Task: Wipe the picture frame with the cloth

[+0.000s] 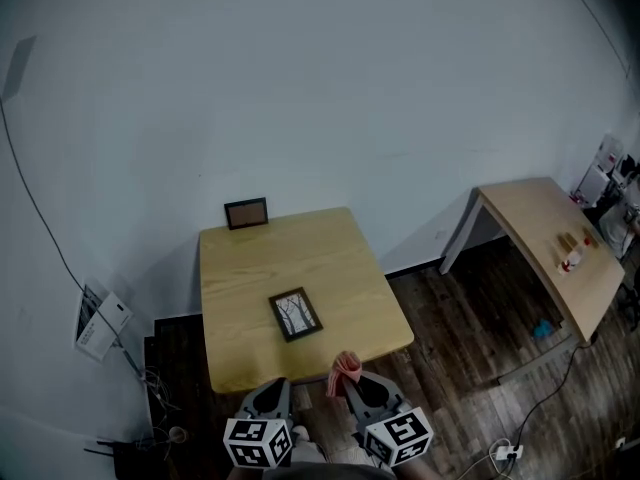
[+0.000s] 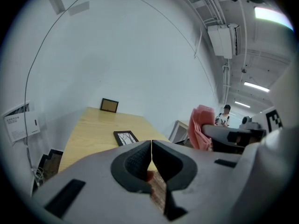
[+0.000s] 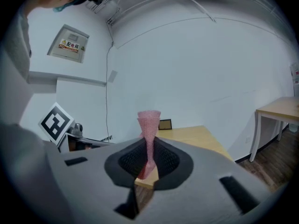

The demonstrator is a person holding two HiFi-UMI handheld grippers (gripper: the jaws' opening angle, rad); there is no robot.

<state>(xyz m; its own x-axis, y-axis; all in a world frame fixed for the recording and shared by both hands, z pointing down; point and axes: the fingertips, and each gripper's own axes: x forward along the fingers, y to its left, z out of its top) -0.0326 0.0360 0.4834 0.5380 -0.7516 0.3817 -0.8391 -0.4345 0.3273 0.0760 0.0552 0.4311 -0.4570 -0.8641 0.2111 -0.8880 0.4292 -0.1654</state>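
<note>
The pink fine-meshed woven cloth (image 3: 148,125) stands out against the grey right gripper (image 3: 148,158) and its black ribbed pads (image 3: 127,160). The left gripper (image 2: 151,149) is the same grey and black. Ahead of both tongs, the flat black rectangular picture frame (image 1: 295,314) shows a black-and-white bare-tree print on the pale yellow wooden table (image 1: 250,268). Farther ahead, a small dark-rimmed frame (image 1: 246,212) has a tan centre. The marker cubes (image 1: 258,443) carry black-and-white squares.

The pale square wooden table (image 1: 250,268) looks smooth and matt; the pink cloth (image 3: 149,125) shows a coarse, waffle-like weave.
</note>
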